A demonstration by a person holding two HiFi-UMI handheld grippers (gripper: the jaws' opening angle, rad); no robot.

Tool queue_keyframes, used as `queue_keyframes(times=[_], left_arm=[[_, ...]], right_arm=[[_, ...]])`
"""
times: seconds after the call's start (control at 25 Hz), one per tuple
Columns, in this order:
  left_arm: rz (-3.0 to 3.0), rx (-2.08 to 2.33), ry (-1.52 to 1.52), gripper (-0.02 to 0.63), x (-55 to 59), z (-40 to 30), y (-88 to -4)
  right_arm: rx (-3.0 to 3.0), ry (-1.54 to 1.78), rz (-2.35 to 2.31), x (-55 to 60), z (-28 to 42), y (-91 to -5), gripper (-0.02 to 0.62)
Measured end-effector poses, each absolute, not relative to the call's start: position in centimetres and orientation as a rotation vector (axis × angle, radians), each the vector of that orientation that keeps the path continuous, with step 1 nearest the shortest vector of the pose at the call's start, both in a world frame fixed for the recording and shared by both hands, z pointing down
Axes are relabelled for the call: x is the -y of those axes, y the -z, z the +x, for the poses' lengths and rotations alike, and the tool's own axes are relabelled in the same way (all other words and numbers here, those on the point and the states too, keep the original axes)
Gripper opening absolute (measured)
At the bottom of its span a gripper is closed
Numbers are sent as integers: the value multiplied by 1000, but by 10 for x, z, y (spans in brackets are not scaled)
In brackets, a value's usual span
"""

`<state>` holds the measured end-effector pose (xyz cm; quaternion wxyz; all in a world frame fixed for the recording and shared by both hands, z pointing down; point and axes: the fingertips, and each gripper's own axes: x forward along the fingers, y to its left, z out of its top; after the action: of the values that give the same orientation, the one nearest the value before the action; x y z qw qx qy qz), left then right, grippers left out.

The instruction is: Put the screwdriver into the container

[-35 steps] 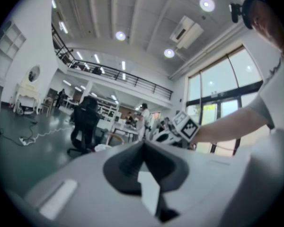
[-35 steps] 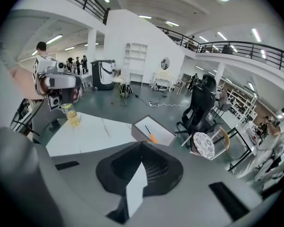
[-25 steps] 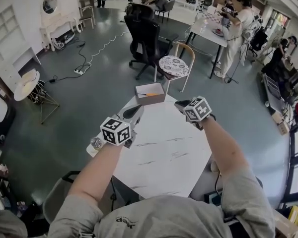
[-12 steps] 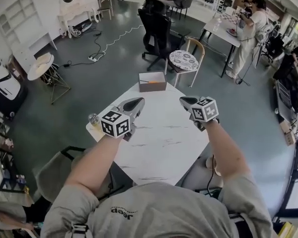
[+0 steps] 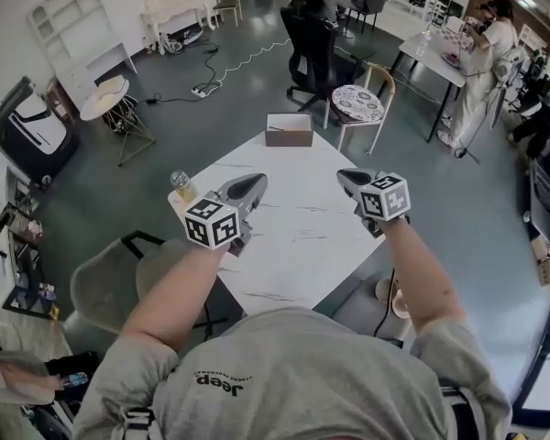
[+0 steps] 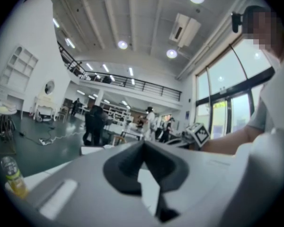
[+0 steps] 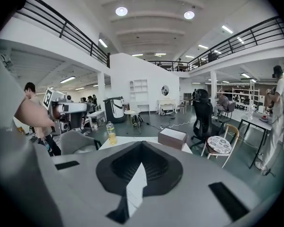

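A brown cardboard container (image 5: pixel 289 129) stands at the far corner of the white table (image 5: pixel 293 264); it also shows in the right gripper view (image 7: pixel 173 138). From here I cannot see inside it, and no screwdriver shows in any view. My left gripper (image 5: pixel 247 187) hovers over the table's left side, shut and empty, its jaws meeting at the tip (image 6: pixel 143 145). Over the right side, level with it, my right gripper (image 5: pixel 351 179) is likewise shut with nothing between its jaws (image 7: pixel 141 148). Both sit well short of the container.
A small bottle of yellow liquid (image 5: pixel 181 186) stands at the table's left corner, close to my left gripper. Beyond the container are a wooden chair with a patterned cushion (image 5: pixel 359 104) and a black office chair (image 5: pixel 316 39). A grey chair (image 5: pixel 119 282) is at the near left.
The head view has swung, so the container now sits higher and further off in the picture and the orange screwdriver inside it no longer shows. Both grippers keep their pose, shut.
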<state>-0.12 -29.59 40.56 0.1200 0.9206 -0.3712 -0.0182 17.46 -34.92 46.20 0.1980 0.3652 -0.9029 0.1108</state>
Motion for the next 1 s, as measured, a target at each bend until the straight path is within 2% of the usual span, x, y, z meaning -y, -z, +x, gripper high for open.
queue_keyframes(times=[0.6,1.0], left_arm=[[2726,1154,48,3,177,10,-389],[2712,1155,93,3,157,-48,-395]], right_arm=[[2648,-316,916,245,185,-448,9],[2690,-379,969,223,163,-450,9]])
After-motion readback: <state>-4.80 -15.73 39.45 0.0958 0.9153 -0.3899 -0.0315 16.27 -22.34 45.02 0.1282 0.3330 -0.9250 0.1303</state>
